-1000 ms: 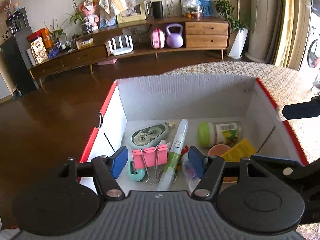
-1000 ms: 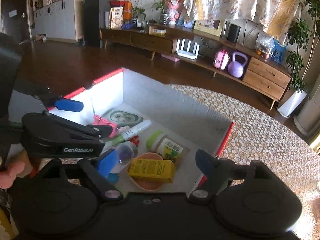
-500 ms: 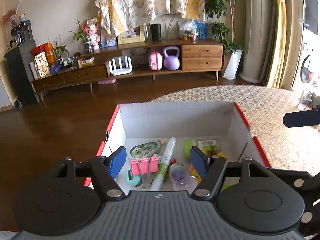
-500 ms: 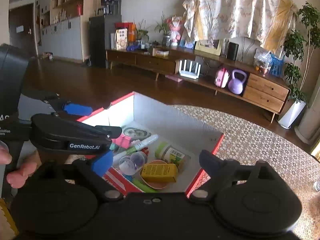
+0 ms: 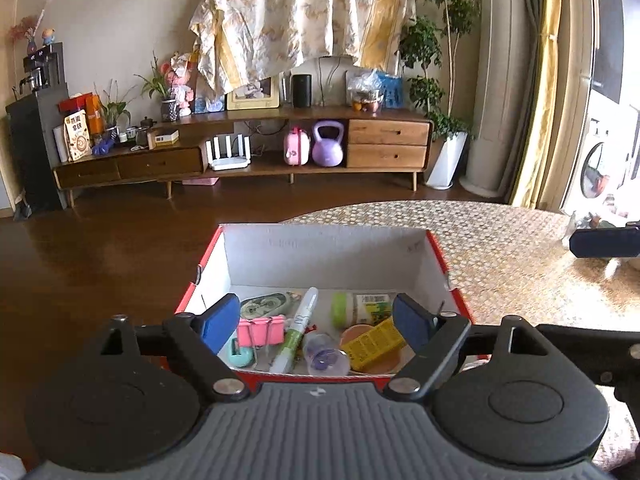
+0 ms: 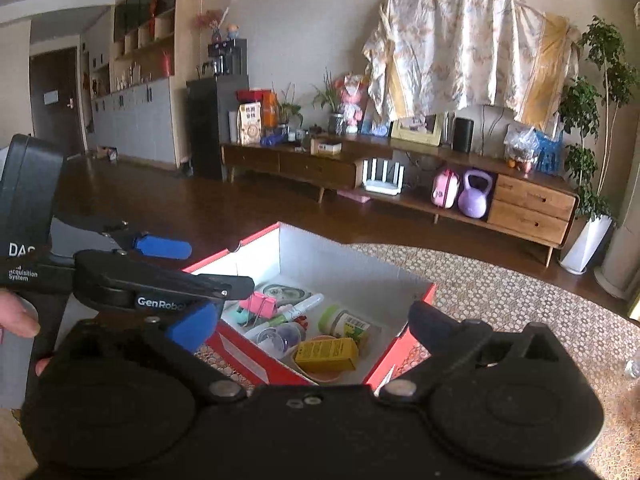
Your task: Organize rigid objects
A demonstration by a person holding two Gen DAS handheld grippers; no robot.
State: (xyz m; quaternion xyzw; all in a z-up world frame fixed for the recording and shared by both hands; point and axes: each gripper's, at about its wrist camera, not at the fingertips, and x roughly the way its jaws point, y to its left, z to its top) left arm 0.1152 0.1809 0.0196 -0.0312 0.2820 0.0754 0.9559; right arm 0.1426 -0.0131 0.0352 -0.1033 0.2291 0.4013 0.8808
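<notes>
Red-sided cardboard box with white inner walls (image 5: 324, 248) set on a patterned woven mat (image 5: 500, 236), near the mat's left edge beside dark wooden floor.

Inside the box, along the left wall: pink metal binder clip (image 5: 261, 330), with a small teal plastic piece (image 5: 240, 356) at the near-left corner. Behind the clip, toward the far wall — a grey-green oval tape dispenser (image 5: 264, 304). Down the middle, a white marker pen with green label (image 5: 298, 330), lying lengthwise, tip toward the far wall. Just right of it, a clear plastic cup with purple contents (image 5: 324, 356), on its side at the near wall. On the right half: a green-capped small bottle with printed label (image 5: 358, 308) lying on its side, and a yellow rectangular carton (image 5: 374, 338) resting across a shallow orange round dish (image 5: 378, 362).

Left gripper (image 5: 318, 322) above the near edge of the box, blue pads spread, nothing between them; jaws just been opening. Right gripper (image 6: 308, 326) over the near-right corner, spread wide and empty — jaws likewise just been opening. Bare fingers (image 6: 18, 318) on the left gripper's handle at the right view's left edge.
</notes>
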